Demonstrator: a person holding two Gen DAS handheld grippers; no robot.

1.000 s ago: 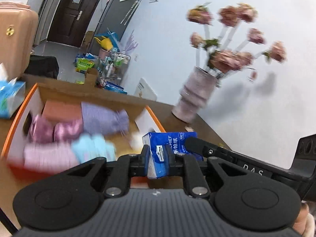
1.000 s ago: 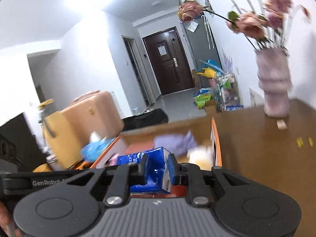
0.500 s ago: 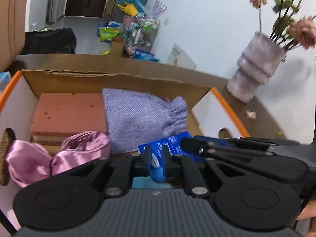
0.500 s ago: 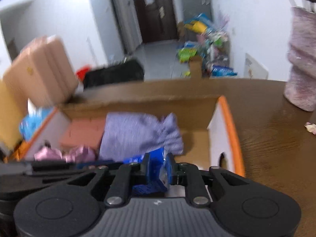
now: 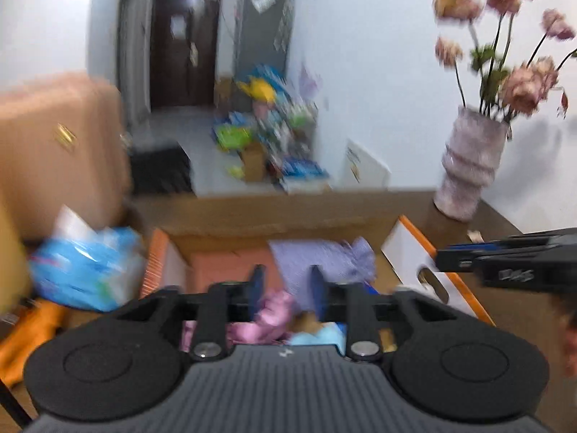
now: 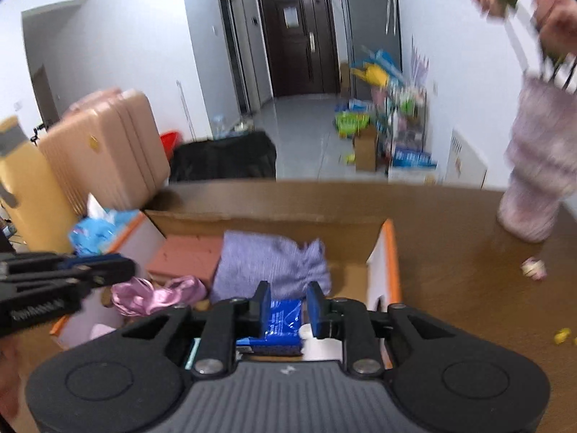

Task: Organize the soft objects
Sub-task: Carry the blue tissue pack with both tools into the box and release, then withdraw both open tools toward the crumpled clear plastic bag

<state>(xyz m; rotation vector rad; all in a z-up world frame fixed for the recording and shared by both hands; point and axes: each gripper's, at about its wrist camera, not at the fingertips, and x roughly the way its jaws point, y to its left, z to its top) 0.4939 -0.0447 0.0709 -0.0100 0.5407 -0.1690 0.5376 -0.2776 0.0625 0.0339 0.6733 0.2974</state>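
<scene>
One cardboard box — one blue tissue pack inside.

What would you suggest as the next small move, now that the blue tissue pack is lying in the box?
Probably draw both grippers up and back from the cardboard box. The blue tissue pack lies inside it below the right gripper, whose jaws are opening and no longer press it; the left gripper, also opening, holds nothing.

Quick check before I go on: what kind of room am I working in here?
Most likely a lived-in flat, by the entrance hall: a dark front door down a tiled corridor, pink suitcases against the wall, and a vase of flowers on the wooden table.
</scene>
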